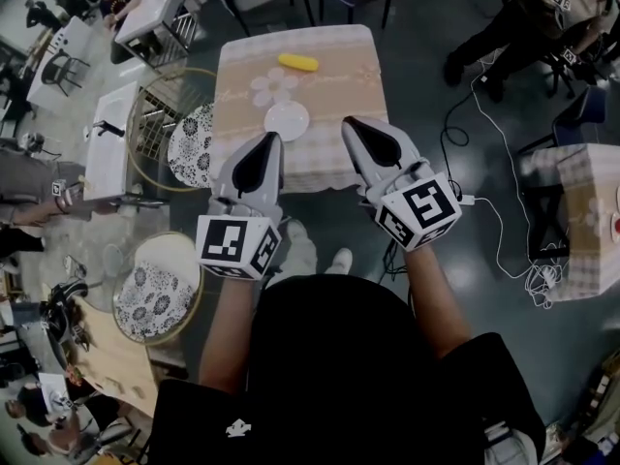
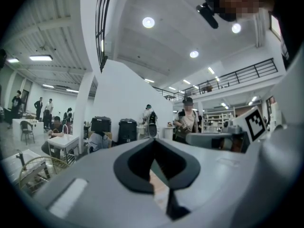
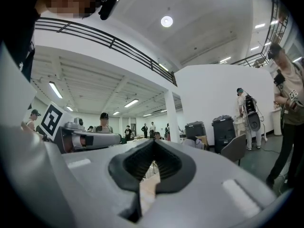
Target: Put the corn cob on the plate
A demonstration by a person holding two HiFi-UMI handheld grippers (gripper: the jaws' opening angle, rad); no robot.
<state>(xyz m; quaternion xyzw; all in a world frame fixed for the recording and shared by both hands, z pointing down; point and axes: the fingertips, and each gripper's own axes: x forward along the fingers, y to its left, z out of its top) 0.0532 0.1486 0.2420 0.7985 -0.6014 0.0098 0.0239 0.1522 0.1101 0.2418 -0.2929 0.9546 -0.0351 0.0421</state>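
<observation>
Head view is showing the corn cob (image 1: pixel 297 62) lying at the far side of the table (image 1: pixel 339 71), beyond the plate (image 1: pixel 287 120), its long axis running across the picture. Left gripper (image 1: pixel 272 139) and right gripper (image 1: pixel 350 122) are hovering at the near side, with the cob ahead between them and neither clearly nearer. Left gripper view is showing jaws pressed together on nothing. Right gripper view is showing the same, and the cob is appearing in neither.
</observation>
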